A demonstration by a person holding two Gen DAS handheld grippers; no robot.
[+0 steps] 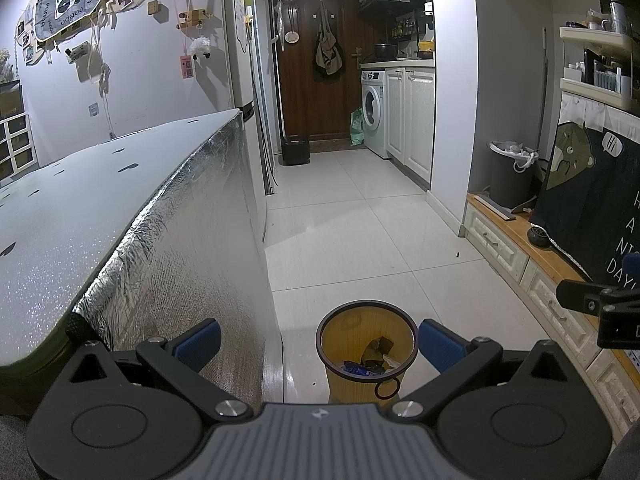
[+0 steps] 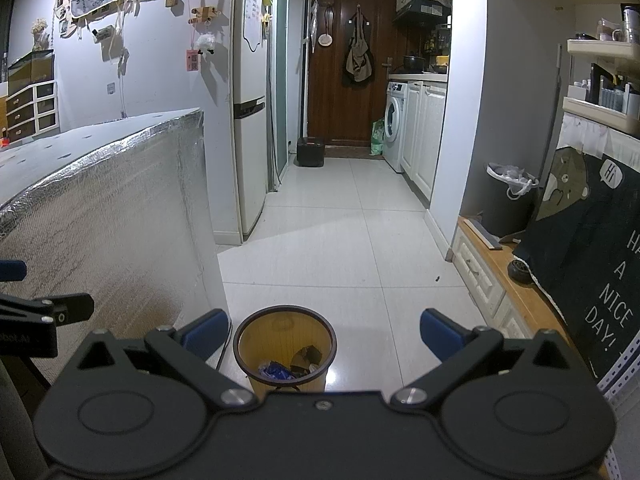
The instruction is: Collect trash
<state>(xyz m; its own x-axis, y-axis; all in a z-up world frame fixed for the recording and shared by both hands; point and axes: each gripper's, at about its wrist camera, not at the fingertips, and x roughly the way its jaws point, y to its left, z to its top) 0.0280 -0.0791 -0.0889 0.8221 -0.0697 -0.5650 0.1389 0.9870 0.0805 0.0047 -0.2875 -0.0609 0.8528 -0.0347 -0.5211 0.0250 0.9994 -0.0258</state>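
I hold both tools above a white tiled floor (image 1: 360,216) in a narrow apartment, each with its blue-padded fingers spread wide and gripping nothing. The left tool (image 1: 319,340) frames a yellow wastebasket (image 1: 366,384) that stands on the floor just beside the foil-wrapped end of the table (image 1: 48,220); the right tool (image 2: 324,334) sees the same wastebasket (image 2: 285,360) low and left of its centre. Inside the basket lie a blue wrapper (image 1: 357,369) and crumpled brown scraps (image 1: 378,349). The table's speckled top appears bare near its corner. Along the right wall runs a low wooden bench (image 1: 536,240) carrying a dark bear-print cloth (image 1: 592,200), with a lined grey bin (image 1: 510,172) at its far end. A washing machine (image 1: 374,112) stands down the corridor.
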